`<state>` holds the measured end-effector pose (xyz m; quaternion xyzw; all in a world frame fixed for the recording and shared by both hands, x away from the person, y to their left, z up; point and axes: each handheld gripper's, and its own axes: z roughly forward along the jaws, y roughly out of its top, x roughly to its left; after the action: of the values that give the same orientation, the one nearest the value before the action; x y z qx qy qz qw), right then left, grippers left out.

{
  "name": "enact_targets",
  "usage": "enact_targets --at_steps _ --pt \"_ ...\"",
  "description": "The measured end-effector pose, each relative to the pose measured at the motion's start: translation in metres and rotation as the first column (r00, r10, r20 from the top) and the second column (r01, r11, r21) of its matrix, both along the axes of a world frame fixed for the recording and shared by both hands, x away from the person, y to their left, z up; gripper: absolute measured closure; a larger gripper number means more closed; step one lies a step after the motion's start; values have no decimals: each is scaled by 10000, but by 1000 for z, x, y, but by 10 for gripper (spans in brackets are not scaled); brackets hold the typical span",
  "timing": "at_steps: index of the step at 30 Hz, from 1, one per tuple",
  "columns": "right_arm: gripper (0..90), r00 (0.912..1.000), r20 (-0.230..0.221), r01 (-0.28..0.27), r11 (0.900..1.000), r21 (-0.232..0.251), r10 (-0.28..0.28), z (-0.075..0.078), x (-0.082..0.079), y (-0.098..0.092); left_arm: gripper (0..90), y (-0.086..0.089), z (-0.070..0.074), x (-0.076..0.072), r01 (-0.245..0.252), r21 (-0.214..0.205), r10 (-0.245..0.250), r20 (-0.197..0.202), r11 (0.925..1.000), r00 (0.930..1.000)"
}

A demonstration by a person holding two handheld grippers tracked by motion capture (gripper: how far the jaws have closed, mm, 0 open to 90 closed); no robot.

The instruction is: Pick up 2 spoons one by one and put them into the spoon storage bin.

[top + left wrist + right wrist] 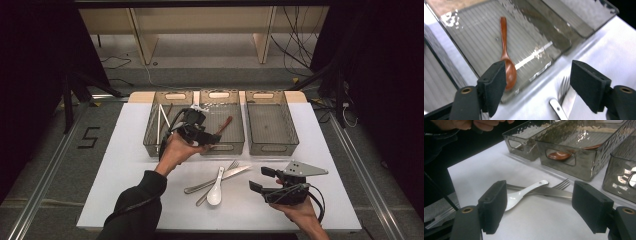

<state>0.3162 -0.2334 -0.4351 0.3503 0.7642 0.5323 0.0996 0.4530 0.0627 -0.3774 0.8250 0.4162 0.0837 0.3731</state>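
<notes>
**Wooden spoon in middle bin, left tool wide and empty**

Left tool [212, 142] held over the near wall of the middle bin [235, 136], at about 11 o'clock from the centre of the white surface [125, 165]. Jaws wide apart, nothing between them. In the left gripper view, wooden spoon [506, 56] lying flat on the ribbed floor of that bin, bowl toward the near wall, handle running away toward 12 o'clock; left pad [495, 86] in front of the bowl, whether touching cannot be told. Same spoon [226, 125] seen from above as a reddish streak at 1 o'clock from the left tool.

Left bin [150, 132] at 9 o'clock of the middle one, holding pale chopsticks [161, 122]. Right bin [292, 131] at 3 o'clock of the middle one.

Right tool [259, 179] low over the surface at about 4 o'clock from its centre, pointing toward 9 o'clock, jaws wide and holding nothing. Ahead of it, in the right gripper view, a white ceramic spoon [524, 193] lying across a metal knife [549, 191], with a fork [561, 185] just beside; all 3 resting on the surface, well apart from the pads. From above, that cluster [217, 182] sits at 6 o'clock of the middle bin, between the 2 hands.
</notes>
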Motion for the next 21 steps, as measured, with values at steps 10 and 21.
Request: enact_targets --at_steps 10,21 --pt "293 10000 54 55 10000 -32 -55 0 0 -1 249 2 -28 -28 111 111 -106 -407 9999 9991" --pt "293 9999 65 81 10000 -50 -81 0 -1 -1 227 3 -33 -46 146 240 -140 -273 9996 9995"
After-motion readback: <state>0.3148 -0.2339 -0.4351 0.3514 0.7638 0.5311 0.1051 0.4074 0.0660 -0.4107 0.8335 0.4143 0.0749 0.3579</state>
